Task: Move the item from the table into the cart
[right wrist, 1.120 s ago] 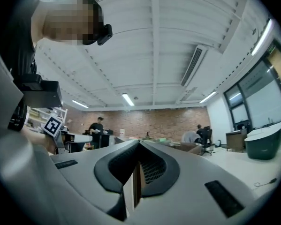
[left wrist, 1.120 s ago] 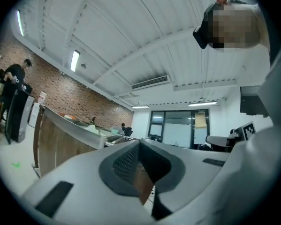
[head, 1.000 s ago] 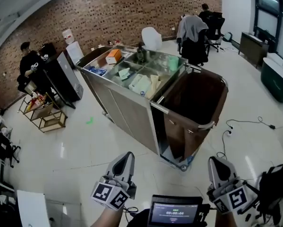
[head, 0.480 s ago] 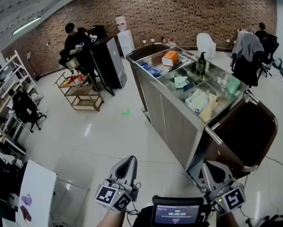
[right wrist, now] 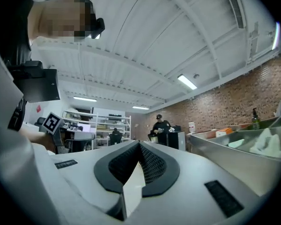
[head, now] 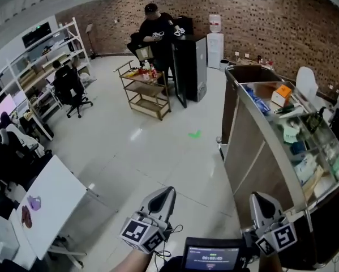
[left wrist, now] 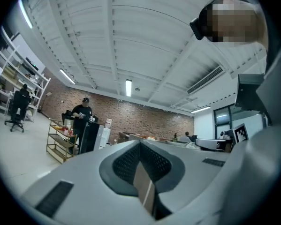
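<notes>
White tabletop at lower left carries a purple item and a dark red item, well apart from the steel cart; left claw and right claw are closed tight, empty.

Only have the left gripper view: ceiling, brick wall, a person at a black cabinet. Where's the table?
Observer: Head view has the white table at lower left, left of the left gripper.
Operator: Anything on it?
Observer: A small purple item and a dark red one, near its left end in that view.
Operator: And on the right?
Observer: The right gripper has its fingers shut with nothing between them.
</notes>
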A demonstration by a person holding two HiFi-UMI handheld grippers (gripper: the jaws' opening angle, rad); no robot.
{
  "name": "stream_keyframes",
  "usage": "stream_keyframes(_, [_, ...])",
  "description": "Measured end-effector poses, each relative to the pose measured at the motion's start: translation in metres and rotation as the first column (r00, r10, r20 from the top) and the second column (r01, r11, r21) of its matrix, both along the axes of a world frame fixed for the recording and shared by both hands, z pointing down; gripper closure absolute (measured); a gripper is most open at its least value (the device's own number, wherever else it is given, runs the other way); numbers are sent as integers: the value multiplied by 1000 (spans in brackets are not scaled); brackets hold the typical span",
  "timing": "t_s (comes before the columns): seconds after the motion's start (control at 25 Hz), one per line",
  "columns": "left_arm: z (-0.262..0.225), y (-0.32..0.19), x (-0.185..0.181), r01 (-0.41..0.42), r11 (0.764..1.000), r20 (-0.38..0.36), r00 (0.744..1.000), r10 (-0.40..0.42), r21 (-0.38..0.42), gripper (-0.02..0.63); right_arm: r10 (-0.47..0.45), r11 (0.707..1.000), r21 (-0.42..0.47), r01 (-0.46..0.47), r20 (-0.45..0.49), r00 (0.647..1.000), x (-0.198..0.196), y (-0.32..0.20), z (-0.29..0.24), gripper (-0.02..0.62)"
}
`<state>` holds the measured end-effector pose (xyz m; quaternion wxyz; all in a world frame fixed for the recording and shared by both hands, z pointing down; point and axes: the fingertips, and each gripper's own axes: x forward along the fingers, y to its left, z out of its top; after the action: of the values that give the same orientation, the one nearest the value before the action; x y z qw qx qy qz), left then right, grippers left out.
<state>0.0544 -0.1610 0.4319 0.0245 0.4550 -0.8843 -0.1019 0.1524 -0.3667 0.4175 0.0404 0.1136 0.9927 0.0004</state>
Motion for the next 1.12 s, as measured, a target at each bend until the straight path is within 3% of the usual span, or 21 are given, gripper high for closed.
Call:
stream_keyframes(0.16, [5,34,-71,128,992,-7,992,-128,1,606,-101,995,-14,102,25,995,-95,22,-7,588])
stream_keyframes(0.28, [3,59,-115,230,973,-7,973,-230,-5,606,-225,974,-5,225,18,974,-158,50,-6,588])
stream_keyframes(0.4, [-5,93,-153,344,939,9,939,-344,-13,606,-363,931,23,363,2,932,-218,85,-3,588])
stream_keyframes(0.56, [-7,159,-205,475,879,-3,880,-476,-43,606,-446,895,-29,446,11,895,-305,143,-5,588])
stream_keyframes(0.76, [-3,298,-252,612,791,8,791,-612,-12,606,-595,803,-8,596,19,803,-394,283,-2,588])
stream_keyframes(0.96, [-15,493,-290,727,687,-16,687,-727,-16,606,-707,707,-13,707,19,707,-476,489,-28,588])
stream_keyframes(1.12, [1,625,-309,796,605,-22,604,-796,-23,606,-798,603,-4,798,22,603,-520,641,-20,588])
